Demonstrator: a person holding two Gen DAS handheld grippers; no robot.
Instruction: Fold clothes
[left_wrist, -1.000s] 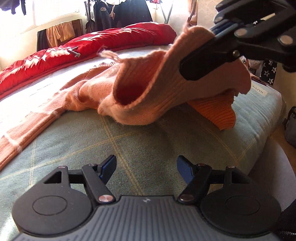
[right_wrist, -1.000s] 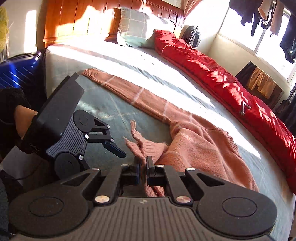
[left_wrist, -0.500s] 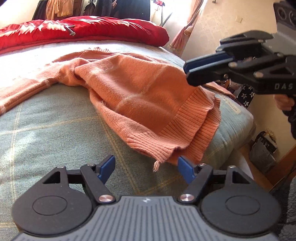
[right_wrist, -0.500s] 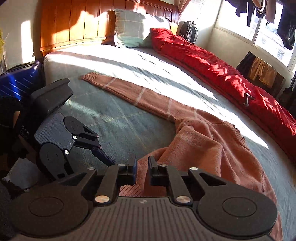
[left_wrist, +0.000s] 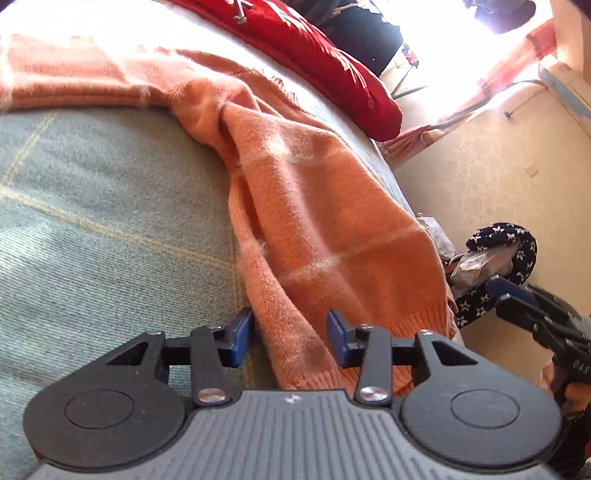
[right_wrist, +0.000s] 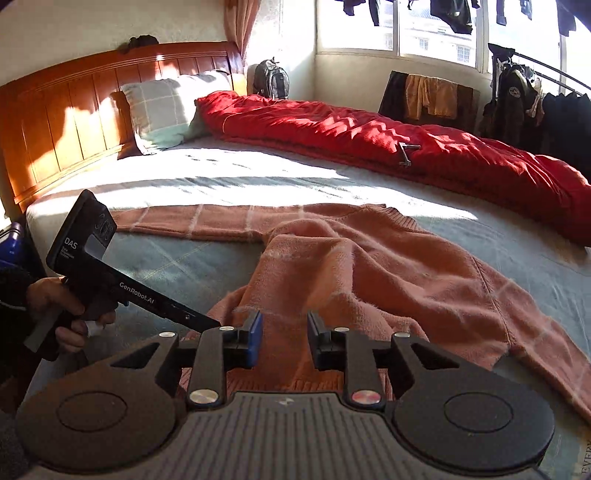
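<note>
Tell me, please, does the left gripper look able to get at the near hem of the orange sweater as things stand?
Probably yes: the left gripper already straddles the orange sweater near its hem, its jaws closing around the knit, with nothing else in the way on the bed.

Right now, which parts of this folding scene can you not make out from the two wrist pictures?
- Hem of the orange sweater: left wrist view, hidden under the left gripper, whose jaws are closing around it; whether the pads touch is unclear.
- Same hem: right wrist view, covered by the right gripper, jaws opening.
- Second sleeve: right wrist view, cut off by the edge.
- Window: left wrist view, washed out by glare.
</note>
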